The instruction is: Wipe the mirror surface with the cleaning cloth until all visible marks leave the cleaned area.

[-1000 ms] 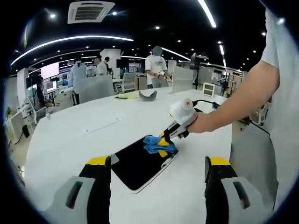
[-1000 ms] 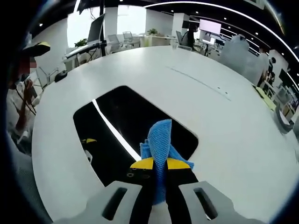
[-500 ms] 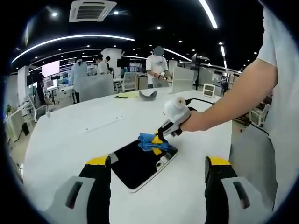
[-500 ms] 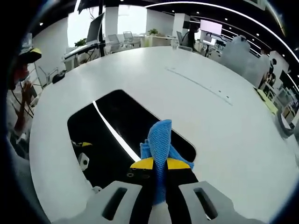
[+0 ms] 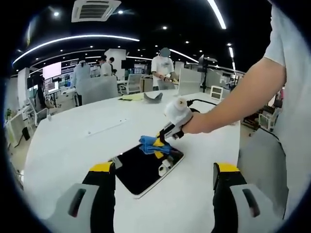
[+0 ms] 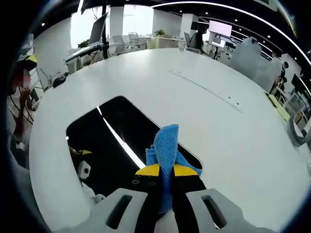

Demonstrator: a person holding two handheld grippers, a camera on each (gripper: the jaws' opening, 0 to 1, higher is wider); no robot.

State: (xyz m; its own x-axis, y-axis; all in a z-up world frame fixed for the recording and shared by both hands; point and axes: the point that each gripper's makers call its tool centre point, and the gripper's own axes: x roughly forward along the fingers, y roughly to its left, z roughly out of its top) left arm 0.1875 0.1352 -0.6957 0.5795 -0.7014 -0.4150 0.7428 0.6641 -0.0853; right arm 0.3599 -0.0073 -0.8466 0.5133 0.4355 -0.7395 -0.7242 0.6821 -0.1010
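The mirror [image 5: 145, 168] is lying flat on the white table [image 5: 73, 141], its dark glass facing up and its rim pale and rounded. In the right gripper view the mirror [image 6: 119, 145] is reflecting a bright strip of ceiling light as a thin white line across the glass. The blue cloth [image 6: 166, 154] is sitting on the mirror near one of its edges, pinched between the closed jaws of the right gripper [image 6: 165, 171], whose yellow tips are pressing together on the fabric. In the left gripper view the right gripper [image 5: 159, 141] is reaching down onto the far end of the mirror, with the cloth [image 5: 151, 145] bunched under it and touching the glass, and a person's hand [image 5: 187, 127] is gripping its handle. The left gripper [image 5: 162, 171] is hovering just short of the mirror's near end, its two yellow-tipped jaws standing wide apart with nothing between them.
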